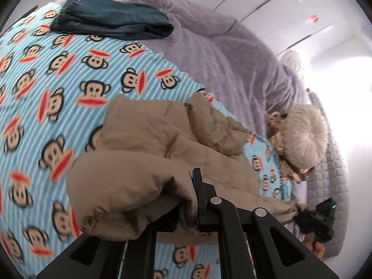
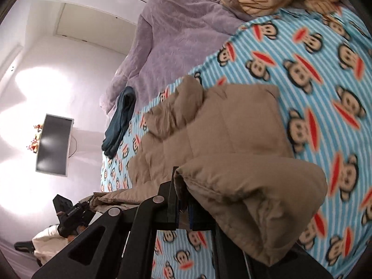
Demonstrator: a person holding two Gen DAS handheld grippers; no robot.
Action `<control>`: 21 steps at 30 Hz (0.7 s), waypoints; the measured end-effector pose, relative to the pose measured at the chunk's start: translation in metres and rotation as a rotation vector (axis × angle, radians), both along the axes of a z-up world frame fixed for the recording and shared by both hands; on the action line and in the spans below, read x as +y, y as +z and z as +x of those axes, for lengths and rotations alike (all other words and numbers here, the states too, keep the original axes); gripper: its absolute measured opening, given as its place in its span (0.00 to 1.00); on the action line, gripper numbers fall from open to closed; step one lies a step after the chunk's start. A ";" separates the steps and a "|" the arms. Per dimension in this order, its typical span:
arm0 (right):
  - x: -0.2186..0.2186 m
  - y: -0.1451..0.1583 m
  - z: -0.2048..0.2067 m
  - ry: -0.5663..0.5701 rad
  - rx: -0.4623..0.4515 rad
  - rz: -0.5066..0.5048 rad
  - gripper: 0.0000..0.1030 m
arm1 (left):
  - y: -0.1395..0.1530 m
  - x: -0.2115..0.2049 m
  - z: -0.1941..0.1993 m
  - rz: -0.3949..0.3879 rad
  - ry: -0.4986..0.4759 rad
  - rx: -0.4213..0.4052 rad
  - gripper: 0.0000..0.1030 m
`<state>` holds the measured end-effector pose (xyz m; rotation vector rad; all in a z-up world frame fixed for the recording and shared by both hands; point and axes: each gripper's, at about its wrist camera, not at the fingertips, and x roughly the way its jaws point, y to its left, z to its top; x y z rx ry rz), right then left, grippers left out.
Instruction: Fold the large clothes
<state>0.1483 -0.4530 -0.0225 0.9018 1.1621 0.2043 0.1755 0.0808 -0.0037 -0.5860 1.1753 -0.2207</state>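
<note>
A tan puffy jacket [image 1: 162, 144] lies partly lifted over the blue striped monkey-print blanket [image 1: 46, 81]. My left gripper [image 1: 188, 207] is shut on a bunched edge of the jacket, which drapes over its left finger. In the right wrist view the same jacket [image 2: 220, 125] spreads ahead, and my right gripper [image 2: 183, 204] is shut on another edge that folds over its right finger. The right gripper also shows in the left wrist view [image 1: 318, 218], holding the jacket's far corner. The left gripper shows in the right wrist view [image 2: 72, 216] at the lower left.
A folded dark teal garment [image 1: 111, 18] lies at the blanket's far edge, also in the right wrist view [image 2: 121, 121]. A purple quilt [image 1: 232, 53] covers the bed behind. A round furry cushion [image 1: 304, 134] sits at the right. A monitor [image 2: 53, 144] hangs on the wall.
</note>
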 end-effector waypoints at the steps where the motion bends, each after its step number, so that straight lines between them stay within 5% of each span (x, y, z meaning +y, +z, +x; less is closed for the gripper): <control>1: 0.001 -0.002 0.014 -0.001 0.009 -0.008 0.05 | -0.007 0.000 0.017 0.011 -0.019 0.021 0.11; 8: 0.007 -0.056 0.100 0.008 0.125 -0.097 0.05 | -0.075 -0.011 0.099 0.085 -0.093 0.104 0.11; 13: 0.009 -0.109 0.127 -0.030 0.191 -0.123 0.05 | -0.122 -0.023 0.123 0.138 -0.129 0.101 0.12; 18: 0.007 -0.144 0.131 -0.076 0.211 -0.085 0.06 | -0.135 -0.029 0.127 0.162 -0.149 0.066 0.13; 20: 0.006 -0.146 0.130 -0.085 0.209 -0.077 0.06 | -0.128 -0.028 0.124 0.164 -0.161 0.043 0.25; 21: 0.006 -0.144 0.129 -0.083 0.205 -0.079 0.07 | -0.123 -0.028 0.120 0.158 -0.170 0.027 0.49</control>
